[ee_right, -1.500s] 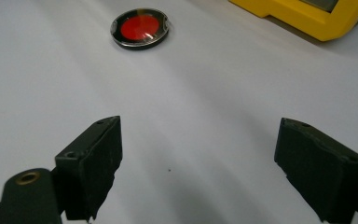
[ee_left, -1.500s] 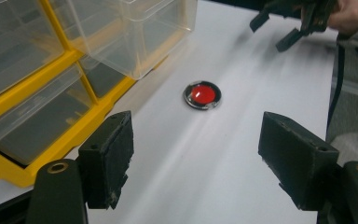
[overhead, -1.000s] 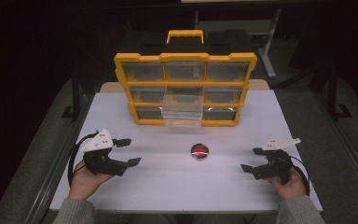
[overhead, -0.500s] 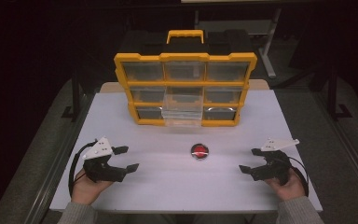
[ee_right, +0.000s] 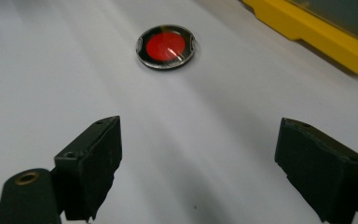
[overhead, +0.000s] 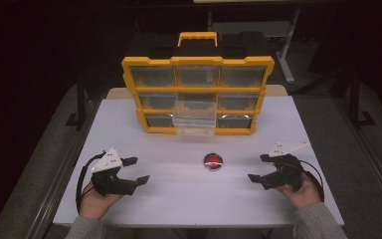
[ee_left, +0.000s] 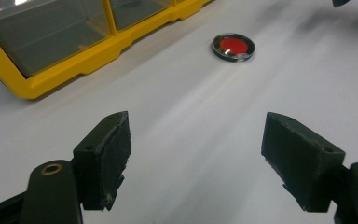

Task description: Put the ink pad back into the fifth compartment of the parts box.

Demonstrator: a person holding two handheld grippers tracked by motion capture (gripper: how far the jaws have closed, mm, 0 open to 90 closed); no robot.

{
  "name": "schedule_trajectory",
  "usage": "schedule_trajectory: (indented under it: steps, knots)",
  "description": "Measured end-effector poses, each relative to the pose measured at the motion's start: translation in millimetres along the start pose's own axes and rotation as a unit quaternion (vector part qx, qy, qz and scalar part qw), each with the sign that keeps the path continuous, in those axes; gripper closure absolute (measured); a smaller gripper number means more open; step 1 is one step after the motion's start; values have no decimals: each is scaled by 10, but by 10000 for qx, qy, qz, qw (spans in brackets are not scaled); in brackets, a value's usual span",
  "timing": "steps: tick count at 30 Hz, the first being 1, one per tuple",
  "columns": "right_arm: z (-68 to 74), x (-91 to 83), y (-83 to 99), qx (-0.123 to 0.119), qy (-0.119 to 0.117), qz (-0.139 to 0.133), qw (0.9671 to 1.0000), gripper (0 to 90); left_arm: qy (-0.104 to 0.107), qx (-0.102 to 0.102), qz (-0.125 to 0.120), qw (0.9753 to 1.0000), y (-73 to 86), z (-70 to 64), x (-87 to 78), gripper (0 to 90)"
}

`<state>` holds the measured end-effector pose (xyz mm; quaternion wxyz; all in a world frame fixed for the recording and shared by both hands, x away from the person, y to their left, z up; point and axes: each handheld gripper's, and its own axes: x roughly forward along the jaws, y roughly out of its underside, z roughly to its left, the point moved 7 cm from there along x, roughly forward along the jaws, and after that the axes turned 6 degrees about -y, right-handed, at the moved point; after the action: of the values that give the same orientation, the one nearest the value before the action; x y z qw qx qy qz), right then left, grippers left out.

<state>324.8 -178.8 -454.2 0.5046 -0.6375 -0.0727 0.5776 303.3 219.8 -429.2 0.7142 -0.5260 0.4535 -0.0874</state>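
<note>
Red-centred round disc (overhead: 213,162) with dark rim lies flat on the white tabletop (overhead: 189,204), between both tongs, well apart from each, nearer the right one. Left tongs (overhead: 135,171) rest at the disc's left, jaws spread wide, nothing held; disc sits ahead and right in the left gripper view. Right tongs (overhead: 259,168) mirror them, wide, empty. Yellow drawer organizer (overhead: 197,94) stands beyond the disc, one middle drawer pulled out.
</note>
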Motion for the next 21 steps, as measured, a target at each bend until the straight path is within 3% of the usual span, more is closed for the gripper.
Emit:
schedule_trajectory:
  steps: [10,19,21]
  knots:
    - [61,173,-405,-215,-205,167,9994,144,29,-113,-77,9999,6,3,-1,228]
    - [90,456,-605,-223,-366,283,9987,145,74,-34,-38,10000,11,-15,17,227]
    - [103,587,-652,-248,-438,449,9977,147,76,-28,-18,10000,21,-5,16,226]
